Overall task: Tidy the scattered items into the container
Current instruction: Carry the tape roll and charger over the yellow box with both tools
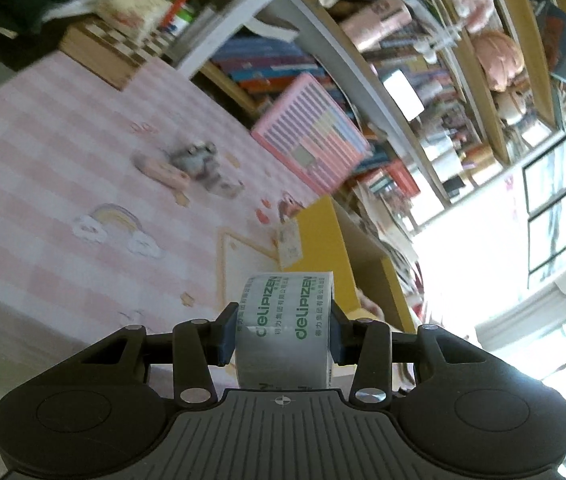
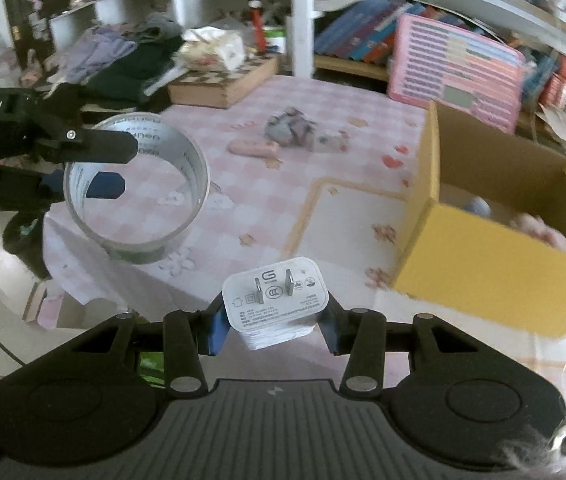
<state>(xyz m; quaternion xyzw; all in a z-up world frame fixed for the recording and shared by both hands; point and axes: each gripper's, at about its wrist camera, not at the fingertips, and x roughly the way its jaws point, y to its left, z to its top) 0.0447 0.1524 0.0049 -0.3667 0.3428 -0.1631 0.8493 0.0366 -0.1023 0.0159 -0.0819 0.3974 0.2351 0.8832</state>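
My left gripper [image 1: 283, 336] is shut on a roll of clear tape [image 1: 285, 328] with green lettering, held above the pink checked table [image 1: 63, 152]. The right wrist view shows the same tape roll [image 2: 139, 188] and the left gripper [image 2: 113, 166] at the left, over the table's near corner. My right gripper [image 2: 273, 320] is shut on a white plug charger [image 2: 275, 300], prongs facing forward, above the table's front edge. The yellow cardboard box [image 2: 495, 256] stands open to the right, with soft items inside; it also shows in the left wrist view [image 1: 323, 240]. A pink case [image 2: 253, 147] and a grey plush toy [image 2: 291, 126] lie mid-table.
A pink slatted board [image 2: 455, 68] leans against bookshelves behind the table. A chequered wooden box [image 2: 223, 82] with tissues and clothes on and beside it sits at the back left. The floor lies below the table's front edge.
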